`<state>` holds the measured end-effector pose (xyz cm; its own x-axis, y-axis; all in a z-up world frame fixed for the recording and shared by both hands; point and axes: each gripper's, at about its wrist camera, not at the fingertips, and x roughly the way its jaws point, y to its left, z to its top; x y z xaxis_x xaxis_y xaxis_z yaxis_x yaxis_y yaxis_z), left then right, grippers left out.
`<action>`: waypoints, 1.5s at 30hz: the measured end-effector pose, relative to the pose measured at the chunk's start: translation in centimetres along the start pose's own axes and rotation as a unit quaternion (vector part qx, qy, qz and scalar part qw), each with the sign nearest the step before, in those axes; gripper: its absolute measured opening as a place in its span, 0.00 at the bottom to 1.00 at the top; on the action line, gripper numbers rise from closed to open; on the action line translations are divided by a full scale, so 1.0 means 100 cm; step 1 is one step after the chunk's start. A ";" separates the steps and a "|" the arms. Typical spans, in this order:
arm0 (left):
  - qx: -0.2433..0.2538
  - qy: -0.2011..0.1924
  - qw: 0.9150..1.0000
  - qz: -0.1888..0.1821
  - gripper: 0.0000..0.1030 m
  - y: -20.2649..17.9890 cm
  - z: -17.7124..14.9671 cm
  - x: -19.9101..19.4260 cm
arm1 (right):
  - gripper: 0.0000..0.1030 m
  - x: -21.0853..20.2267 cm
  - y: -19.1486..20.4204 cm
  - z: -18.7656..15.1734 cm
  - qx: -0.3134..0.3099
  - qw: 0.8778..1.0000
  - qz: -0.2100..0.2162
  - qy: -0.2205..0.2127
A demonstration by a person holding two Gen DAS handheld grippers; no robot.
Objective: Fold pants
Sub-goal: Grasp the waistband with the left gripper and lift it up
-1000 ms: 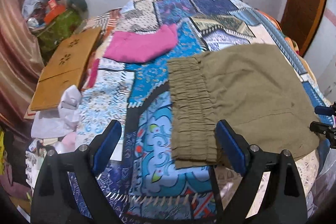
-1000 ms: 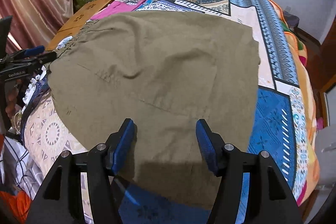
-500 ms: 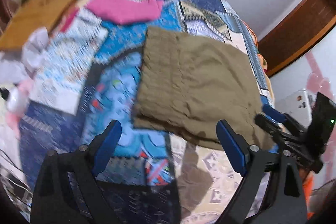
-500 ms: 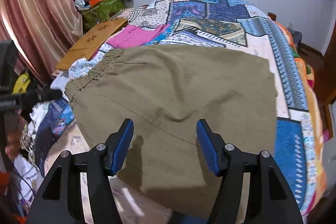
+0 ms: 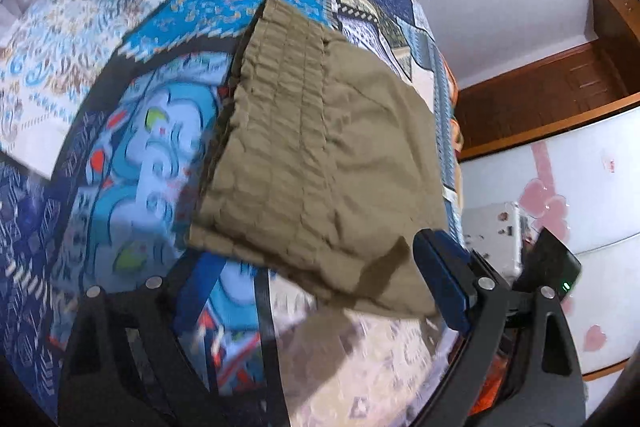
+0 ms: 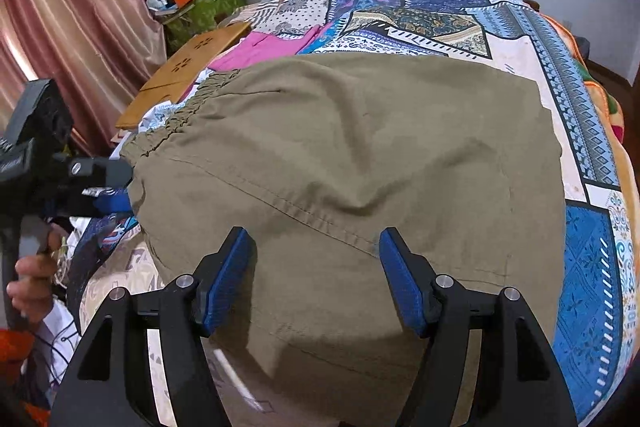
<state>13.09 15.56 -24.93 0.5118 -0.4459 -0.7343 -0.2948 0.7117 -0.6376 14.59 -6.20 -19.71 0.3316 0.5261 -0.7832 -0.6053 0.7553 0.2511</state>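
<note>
Olive pants (image 5: 328, 155) lie folded flat on the patchwork bedspread (image 5: 152, 147), gathered waistband toward the left. In the left wrist view, which is tilted, my left gripper (image 5: 300, 263) stands open over the near waistband corner, with the cloth edge between its wide-apart fingers and not pinched. In the right wrist view the pants (image 6: 360, 147) fill the middle. My right gripper (image 6: 316, 275) hangs open just above the near part of the pants, its blue pads (image 6: 404, 279) clear of the fabric. The left gripper (image 6: 104, 183) shows at the waistband corner, with a person's hand (image 6: 32, 287) on its handle.
A pink garment (image 6: 260, 47) lies beyond the pants. Wooden lap tables (image 6: 188, 67), a green bag with clutter (image 6: 204, 3) and a curtain (image 6: 72, 7) stand on the left. A white cabinet with pink hearts (image 5: 580, 187) and a wooden door (image 5: 560, 95) are at the right.
My left gripper has rolled, dipped and come closer to the pants' near waistband corner. My right gripper has drawn back a little, its jaws slightly wider. The pants have stayed put.
</note>
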 end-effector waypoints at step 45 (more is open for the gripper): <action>0.333 -0.229 0.895 0.190 0.24 -0.185 -0.015 -0.067 | 0.64 -0.026 -0.032 -0.038 0.077 0.996 0.024 -0.039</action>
<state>13.91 4.54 -8.59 0.7987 0.0579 -0.5990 -0.0501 0.9983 0.0297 12.96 -11.48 -20.62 0.3643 0.5875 -0.7226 -0.5064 0.7761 0.3758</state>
